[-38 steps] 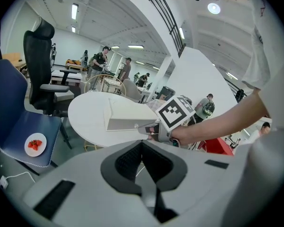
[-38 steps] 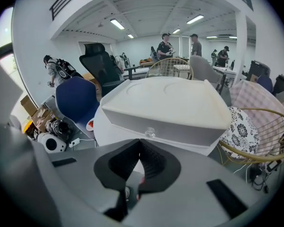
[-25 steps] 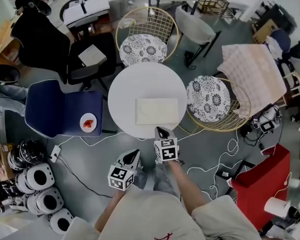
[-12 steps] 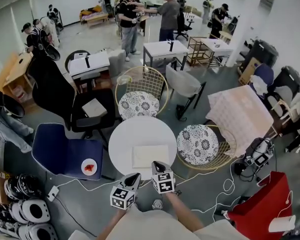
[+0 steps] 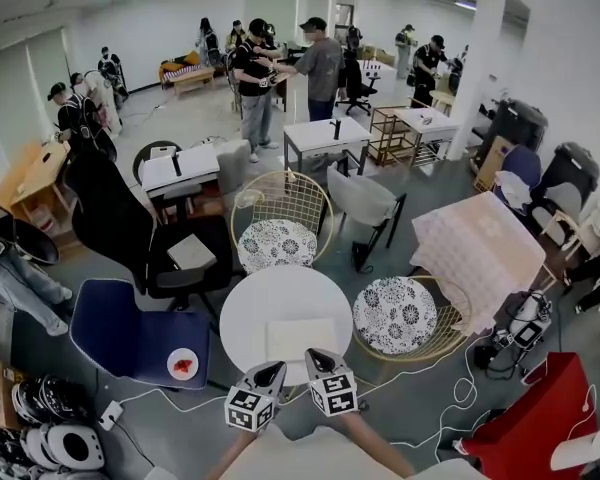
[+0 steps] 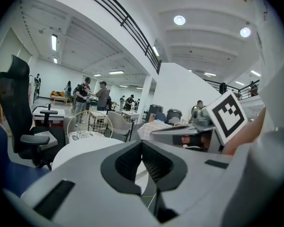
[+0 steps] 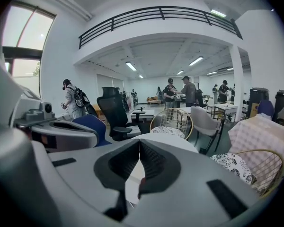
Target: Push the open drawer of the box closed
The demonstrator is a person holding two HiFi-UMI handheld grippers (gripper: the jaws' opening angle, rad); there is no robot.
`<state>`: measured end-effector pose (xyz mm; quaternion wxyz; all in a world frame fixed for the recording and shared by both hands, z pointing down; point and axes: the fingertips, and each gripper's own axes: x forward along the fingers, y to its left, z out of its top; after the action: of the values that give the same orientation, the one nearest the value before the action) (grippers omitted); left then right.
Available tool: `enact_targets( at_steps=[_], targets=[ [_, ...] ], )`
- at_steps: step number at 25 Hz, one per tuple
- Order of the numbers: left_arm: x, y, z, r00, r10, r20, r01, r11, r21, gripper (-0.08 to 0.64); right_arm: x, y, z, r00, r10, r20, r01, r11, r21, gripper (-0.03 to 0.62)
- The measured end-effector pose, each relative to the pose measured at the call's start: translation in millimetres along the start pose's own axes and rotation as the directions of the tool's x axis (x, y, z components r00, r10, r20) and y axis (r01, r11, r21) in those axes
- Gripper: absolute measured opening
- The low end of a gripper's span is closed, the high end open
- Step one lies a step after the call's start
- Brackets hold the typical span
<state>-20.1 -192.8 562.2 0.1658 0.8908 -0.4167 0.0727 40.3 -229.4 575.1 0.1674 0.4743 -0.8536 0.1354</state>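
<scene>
Table and box show from overhead; left tongs and right tongs meet, empty.

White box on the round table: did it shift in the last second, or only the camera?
No. The white box lies slightly right of centre on the near half of the round table, as before; only the head view tilted up.
</scene>
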Motion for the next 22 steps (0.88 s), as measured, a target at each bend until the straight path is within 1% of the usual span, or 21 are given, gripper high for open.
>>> enact_targets(
  at_steps=[4, 13, 22],
  targets=[
    [-2, 0, -3, 1.000, 0.002, -0.006, -0.002, 1.000, 0.005, 0.012, -18, 5, 0, 1.000, 0.007, 0.025, -0.007, 1.000, -0.005, 0.017],
    [-15, -3, -5, 1.000, 0.029, -0.003, -0.029, 1.000, -0.010, 0.012, -73, 17, 5, 0.995, 0.017, 0.096, -0.016, 1.000, -0.014, 0.015],
    [-24, -7, -13, 0.999, 0.037, -0.008, -0.037, 0.999, -0.018, 0.012, -87, 16, -12, 0.998, -0.004, 0.063, 0.005, 1.000, -0.016, 0.015]
  ],
)
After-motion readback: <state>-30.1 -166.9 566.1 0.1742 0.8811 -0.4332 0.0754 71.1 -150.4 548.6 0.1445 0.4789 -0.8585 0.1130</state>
